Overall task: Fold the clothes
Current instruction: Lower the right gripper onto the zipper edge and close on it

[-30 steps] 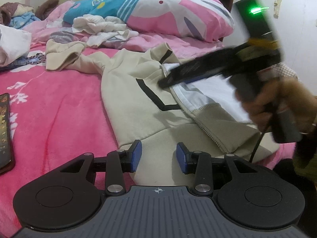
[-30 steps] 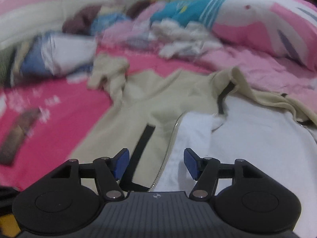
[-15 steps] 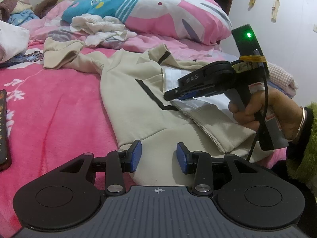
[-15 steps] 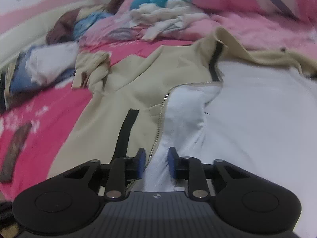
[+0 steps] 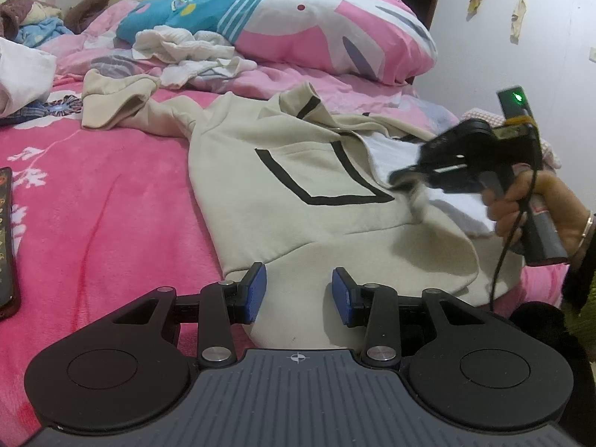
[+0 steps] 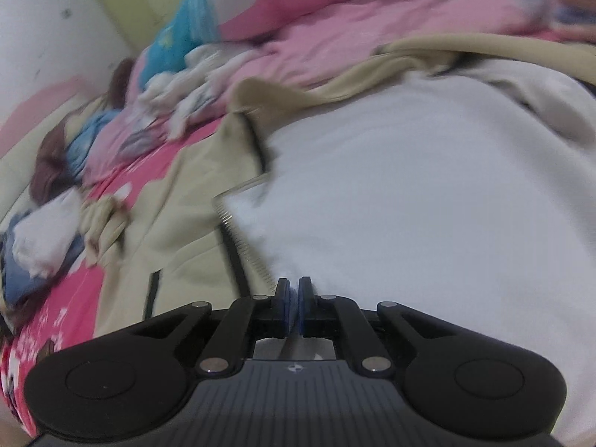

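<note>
Since a second ago, my right tongs (image 6: 293,300) have swung across the jacket (image 5: 298,201) and clamped on its zipper edge, and the front panel now lies flat with its black-outlined pocket showing, where before it was folded back over the white lining (image 6: 409,205). My left tongs (image 5: 298,294) have stayed where they were.

Along the left edge of the bed (image 5: 93,205) lies a dark phone (image 5: 5,238), on the pink blanket. Further back on that side sits a heap of crumpled clothes (image 5: 186,52), with a big cartoon pillow (image 5: 316,26) behind it towards the head of the bed.

The beige jacket is spread across the middle of the bed, one sleeve (image 5: 119,102) stretched out to the left and its hem towards me. My left tongs hang partly open just over that hem, the blue pads (image 5: 257,292) apart and nothing pinched between them.

To the right, my right hand (image 5: 536,205) holds the other tongs low over the jacket's open front. Its pads are pressed together on a pinch of fabric at the zipper edge, where beige meets white lining.
</note>
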The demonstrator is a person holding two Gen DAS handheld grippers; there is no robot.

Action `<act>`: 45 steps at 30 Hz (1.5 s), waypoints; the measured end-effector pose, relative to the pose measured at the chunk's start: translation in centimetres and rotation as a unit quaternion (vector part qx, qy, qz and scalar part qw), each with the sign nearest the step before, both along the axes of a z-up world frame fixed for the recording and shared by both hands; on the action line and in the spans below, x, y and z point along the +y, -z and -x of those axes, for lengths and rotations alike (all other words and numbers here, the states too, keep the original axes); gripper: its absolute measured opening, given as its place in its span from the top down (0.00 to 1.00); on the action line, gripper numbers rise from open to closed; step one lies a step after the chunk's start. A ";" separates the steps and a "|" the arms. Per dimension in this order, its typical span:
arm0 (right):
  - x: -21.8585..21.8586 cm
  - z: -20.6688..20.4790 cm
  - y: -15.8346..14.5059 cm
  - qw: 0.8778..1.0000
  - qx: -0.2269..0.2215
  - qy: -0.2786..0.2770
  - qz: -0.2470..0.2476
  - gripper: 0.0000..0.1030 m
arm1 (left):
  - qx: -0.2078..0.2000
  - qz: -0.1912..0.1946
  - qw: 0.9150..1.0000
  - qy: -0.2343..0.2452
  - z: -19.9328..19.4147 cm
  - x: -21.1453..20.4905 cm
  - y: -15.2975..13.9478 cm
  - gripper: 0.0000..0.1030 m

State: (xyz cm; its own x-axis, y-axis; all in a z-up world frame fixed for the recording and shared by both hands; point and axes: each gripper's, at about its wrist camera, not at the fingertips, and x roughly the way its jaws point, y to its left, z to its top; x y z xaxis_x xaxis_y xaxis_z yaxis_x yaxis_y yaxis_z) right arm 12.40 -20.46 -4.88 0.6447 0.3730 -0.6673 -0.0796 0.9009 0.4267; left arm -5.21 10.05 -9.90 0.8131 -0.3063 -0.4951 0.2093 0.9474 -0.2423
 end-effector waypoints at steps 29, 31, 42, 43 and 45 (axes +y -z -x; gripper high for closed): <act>-4.4 10.9 0.2 0.993 0.044 -0.094 -0.059 0.77 | 0.051 0.073 0.996 0.014 1.4 2.4 -0.8 0.62; -4.4 10.8 0.0 0.992 0.045 -0.094 -0.074 0.77 | 0.059 0.083 0.995 0.011 1.4 2.6 -0.8 0.62; -5.8 10.5 0.8 0.986 0.066 -0.080 -0.132 0.75 | 0.097 0.116 0.988 0.000 1.2 3.9 -0.9 0.62; -5.9 10.5 0.9 0.986 0.065 -0.081 -0.134 0.73 | 0.106 0.132 0.986 -0.004 1.3 4.4 -0.8 0.62; -5.9 10.5 1.1 0.985 0.064 -0.083 -0.138 0.71 | 0.124 0.166 0.978 -0.011 1.4 5.5 -0.4 0.62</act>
